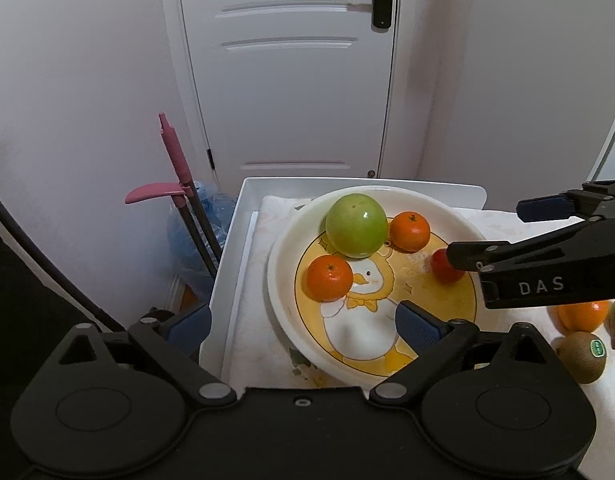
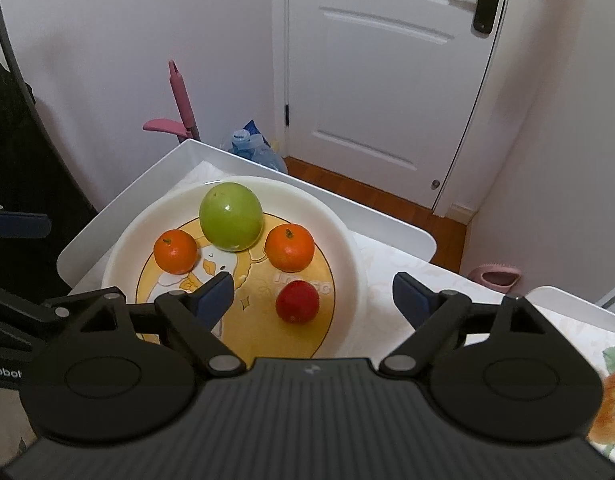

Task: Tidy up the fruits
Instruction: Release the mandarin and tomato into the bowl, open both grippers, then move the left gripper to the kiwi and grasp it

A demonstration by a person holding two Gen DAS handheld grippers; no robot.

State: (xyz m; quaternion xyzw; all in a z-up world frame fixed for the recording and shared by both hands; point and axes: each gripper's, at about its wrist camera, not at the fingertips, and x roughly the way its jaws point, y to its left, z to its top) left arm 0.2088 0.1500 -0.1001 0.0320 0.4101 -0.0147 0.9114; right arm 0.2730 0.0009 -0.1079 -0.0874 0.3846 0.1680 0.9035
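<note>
A white plate [image 1: 279, 280] with a yellow duck print holds a green apple [image 1: 356, 225], two tangerines [image 1: 329, 278] [image 1: 409, 230] and a small red fruit [image 1: 441, 268]. In the right wrist view the plate [image 2: 347, 240] holds the apple [image 2: 231, 216], the tangerines [image 2: 175, 251] [image 2: 289, 247] and the red fruit [image 2: 297, 301]. My left gripper [image 1: 303, 326] is open and empty over the plate's near left edge. My right gripper [image 2: 313, 294] is open and empty just above the red fruit; it shows in the left wrist view [image 1: 487, 228] from the right.
The plate sits on a cloth in a white tray [image 1: 235, 240]. An orange [image 1: 583, 314] and a kiwi [image 1: 581, 356] lie to the right of the plate. A pink-handled mop [image 1: 175, 160] and a water bottle [image 2: 255, 152] stand by the door. Bread [image 2: 611, 412] lies at the right.
</note>
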